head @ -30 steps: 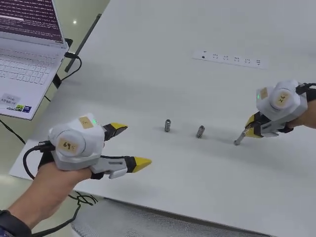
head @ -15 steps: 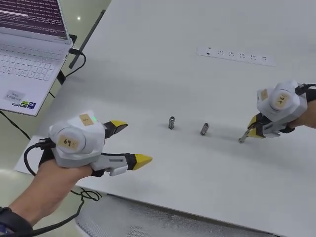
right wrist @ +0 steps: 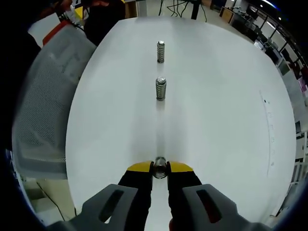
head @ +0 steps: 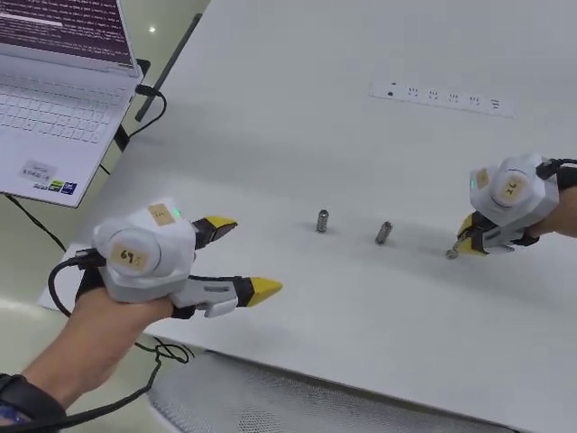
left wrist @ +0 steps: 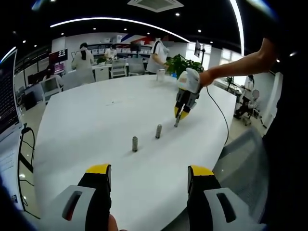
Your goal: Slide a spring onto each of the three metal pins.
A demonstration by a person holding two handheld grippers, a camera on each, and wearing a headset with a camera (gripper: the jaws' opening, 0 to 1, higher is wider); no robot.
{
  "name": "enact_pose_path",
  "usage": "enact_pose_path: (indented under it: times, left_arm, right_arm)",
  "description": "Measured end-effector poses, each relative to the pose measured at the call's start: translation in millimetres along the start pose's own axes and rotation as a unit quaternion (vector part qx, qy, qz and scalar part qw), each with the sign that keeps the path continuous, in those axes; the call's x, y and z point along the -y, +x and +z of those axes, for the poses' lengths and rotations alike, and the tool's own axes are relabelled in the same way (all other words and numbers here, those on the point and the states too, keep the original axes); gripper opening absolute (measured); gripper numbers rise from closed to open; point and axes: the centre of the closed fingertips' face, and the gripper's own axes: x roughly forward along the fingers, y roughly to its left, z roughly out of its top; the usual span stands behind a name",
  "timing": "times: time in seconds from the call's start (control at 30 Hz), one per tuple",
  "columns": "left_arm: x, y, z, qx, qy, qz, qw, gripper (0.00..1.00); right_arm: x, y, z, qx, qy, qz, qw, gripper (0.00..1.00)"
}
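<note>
Two metal pins, each wearing a spring, stand upright on the white table: the left pin [head: 323, 221] [left wrist: 134, 143] [right wrist: 160, 51] and the middle pin [head: 383, 233] [left wrist: 158, 131] [right wrist: 160, 88]. A third pin with a spring [head: 453, 253] [right wrist: 160, 167] sits between the yellow tips of my right gripper [head: 465, 242] [right wrist: 160, 169], which is shut on it down at the tabletop. My left gripper [head: 242, 257] [left wrist: 148, 179] hovers open near the table's front left edge, nothing between its fingers, well left of the pins.
An open laptop [head: 54, 99] sits at the far left, with black cables [head: 144, 99] beside it. A white power strip [head: 442, 97] lies at the back of the table. The front table edge [head: 297, 365] runs just below the left gripper. People sit and stand far behind.
The headset view has shifted. My right gripper has lowered, bringing the held pin from a tilt to nearly upright on the table. The left gripper has stayed open and still.
</note>
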Motion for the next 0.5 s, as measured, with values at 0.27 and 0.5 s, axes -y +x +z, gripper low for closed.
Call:
enact_pose_path:
  times: [0.27,0.5]
  left_arm:
    - [-3.9,-1.0,-4.3,-0.002,-0.004,0.003,1.0,0.6]
    - [-5.5,-1.7,-4.6,-0.002,-0.006,0.005,1.0,0.6]
  right_arm:
    - [-0.9,9.3,-3.3,-0.003,0.005,0.005,1.0,0.09]
    - [-1.0,14.4,-6.0,-0.005,0.006,0.007,0.9999,0.09]
